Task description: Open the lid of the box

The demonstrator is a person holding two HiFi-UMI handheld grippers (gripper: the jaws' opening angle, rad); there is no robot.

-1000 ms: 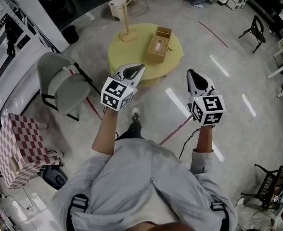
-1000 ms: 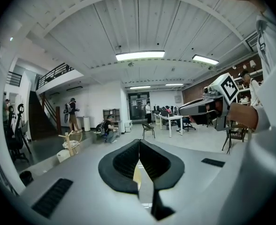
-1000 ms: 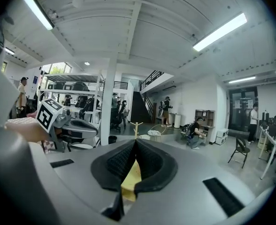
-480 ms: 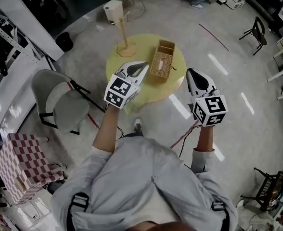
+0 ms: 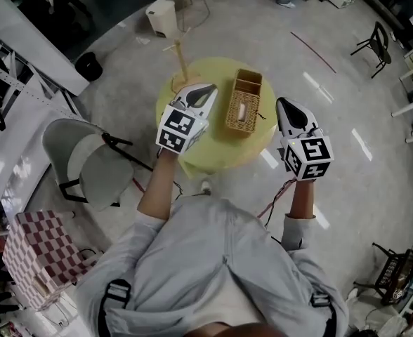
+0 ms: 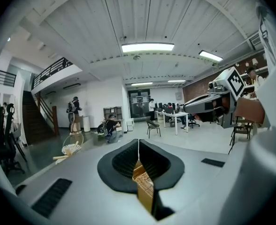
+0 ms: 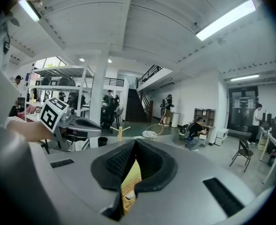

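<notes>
- Black pads pressed together: your left gripper (image 5: 201, 98) is closed on nothing. Its own view shows the jaws meeting in a thin line, with only wicker glimpsed below through the slot.
- Your right gripper (image 5: 291, 112) is the same, jaws together and empty, with a sliver of yellow showing beneath them.
- You've walked in over the last second. The round yellow counter (image 5: 213, 146) sat well ahead of both grippers, and now its near edge lies under the left gripper.
- The wicker box (image 5: 244, 102) now sits between your two grippers in the head view, nearer the left one. Neither gripper touches it.
- The box is on the counter, right of centre, with its long side running away from you. Its lid looks still down, so I'd say the opening itself hasn't begun.
- A wooden stand (image 5: 180, 58) rises at the counter's far left edge, clear of the box.
- My read is that the approach is nearly finished, and both grippers are held high. You'd need to lower one and part its jaws before the lid's edge can be taken.
</notes>
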